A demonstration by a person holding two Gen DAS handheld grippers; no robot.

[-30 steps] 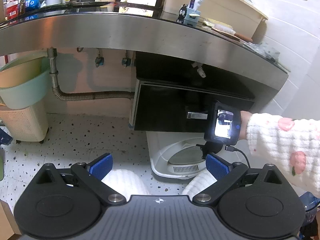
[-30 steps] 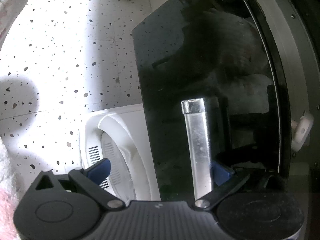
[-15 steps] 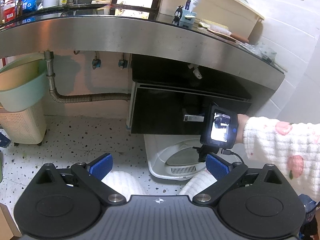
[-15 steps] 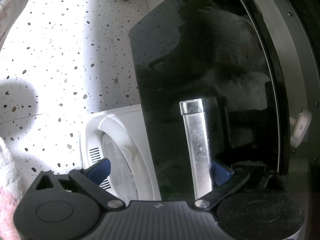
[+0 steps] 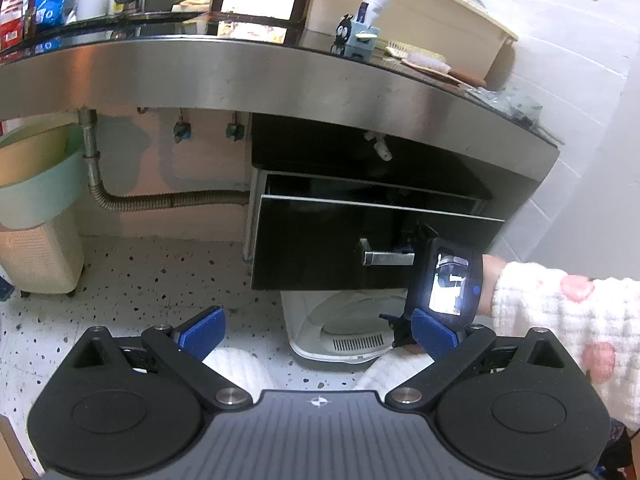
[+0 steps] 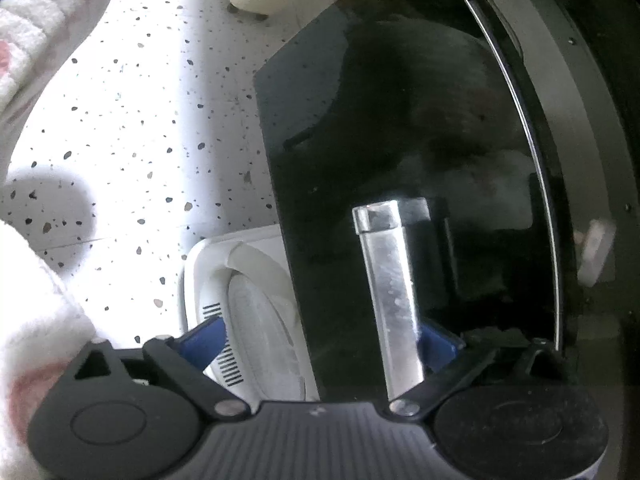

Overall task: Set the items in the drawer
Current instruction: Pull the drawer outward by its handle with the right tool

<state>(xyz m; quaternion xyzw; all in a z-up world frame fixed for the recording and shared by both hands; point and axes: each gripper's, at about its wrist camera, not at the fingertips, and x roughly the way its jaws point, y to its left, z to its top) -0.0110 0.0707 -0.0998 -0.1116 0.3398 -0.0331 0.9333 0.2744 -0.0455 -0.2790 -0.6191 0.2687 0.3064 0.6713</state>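
Note:
A black drawer (image 5: 332, 248) under the steel counter (image 5: 280, 76) stands partly pulled out. Its silver handle (image 5: 388, 258) is a flat bar. My right gripper (image 6: 320, 338) is open, turned on its side, with its right finger (image 6: 438, 342) hooked behind the handle (image 6: 390, 292). In the left wrist view the right gripper's back and lit screen (image 5: 448, 284) cover the handle's right end. My left gripper (image 5: 316, 332) is open and empty, held back from the drawer. On the counter stand a small blue figure holder (image 5: 358, 38) and a hairbrush (image 5: 424, 62).
A white bin with a lid (image 5: 344, 332) sits on the speckled floor below the drawer. A flexible drain pipe (image 5: 132, 200) runs along the wall. A green basin (image 5: 36, 168) rests on a cream basket (image 5: 36, 256) at left. Bottles and a cup crowd the counter's left.
The drawer has slid out from nearly shut to partly open, drawn by my right gripper on the handle. My left gripper has backed away a little.

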